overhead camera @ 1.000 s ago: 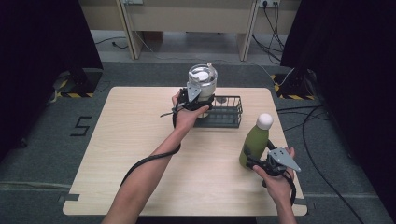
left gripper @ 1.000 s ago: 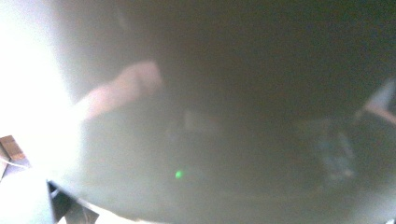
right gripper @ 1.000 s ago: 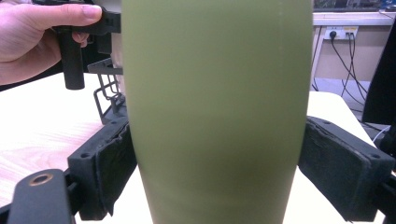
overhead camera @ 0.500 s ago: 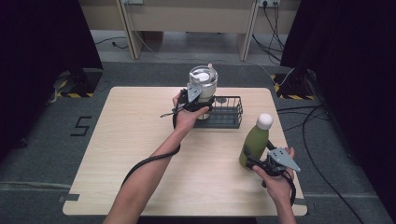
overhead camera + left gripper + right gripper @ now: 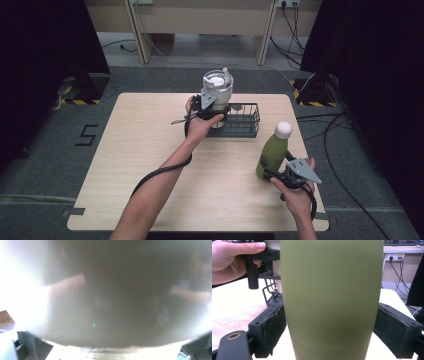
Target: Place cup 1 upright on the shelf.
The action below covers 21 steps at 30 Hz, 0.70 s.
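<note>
- The pale wooden square table (image 5: 150, 165) carries everything; from the high view I have both tools over its far and right parts.
- The black wire rack basket (image 5: 243, 121) stands at the table's far middle. It looks light and rigid, so I judge it could skid if a vessel bumps its wall.
- The grey-white lidded jug (image 5: 218, 90) sits at the basket's left end. Whether it rests inside or hangs just above, I cannot tell. I judge it bulky and probably smooth; a hold low on the body suits it best.
- My left gripper (image 5: 210, 107) is pressed to the jug's side. The left gripper view is a blur of pale wall, so whether its jaws are clamped I cannot tell.
- The matte olive-green bottle with a white cap (image 5: 329, 300) stands upright near the table's right edge. I judge it stiff, top-heavy and slick.
- My right gripper (image 5: 280, 172) brackets its lower body. The left pad (image 5: 273, 327) touches; the right one shows a sliver of gap, so I call it not fully clenched.
</note>
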Tool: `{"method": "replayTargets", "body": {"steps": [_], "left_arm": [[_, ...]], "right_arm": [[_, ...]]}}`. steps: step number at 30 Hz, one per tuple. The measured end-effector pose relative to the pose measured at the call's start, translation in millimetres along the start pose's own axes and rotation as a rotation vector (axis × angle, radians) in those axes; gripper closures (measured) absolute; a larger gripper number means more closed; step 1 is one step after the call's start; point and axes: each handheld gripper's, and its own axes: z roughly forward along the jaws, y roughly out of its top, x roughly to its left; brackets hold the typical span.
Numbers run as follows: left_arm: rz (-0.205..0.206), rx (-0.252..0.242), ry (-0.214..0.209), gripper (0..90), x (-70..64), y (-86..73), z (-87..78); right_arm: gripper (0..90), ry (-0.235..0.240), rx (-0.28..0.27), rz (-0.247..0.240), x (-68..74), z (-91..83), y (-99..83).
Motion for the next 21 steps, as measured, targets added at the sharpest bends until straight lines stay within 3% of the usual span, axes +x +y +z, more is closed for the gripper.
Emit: {"method": "replayTargets", "body": {"steps": [10,14,21], "left_arm": [[0.005,-0.005,0.020,0.0,3.3,-0.4,-10.8],[-0.007,-0.004,0.017,0.0,5.8,0.8,-18.2],[0.015,-0.006,0.003,0.0,11.1,4.6,-29.8]], "right_arm": [[14.1,-0.001,0.005,0.000,0.6,-0.3,0.5],[14.1,-0.003,0.005,0.001,1.3,-0.6,0.7],[14.1,-0.001,0.001,0.000,0.7,0.1,1.3]]}}
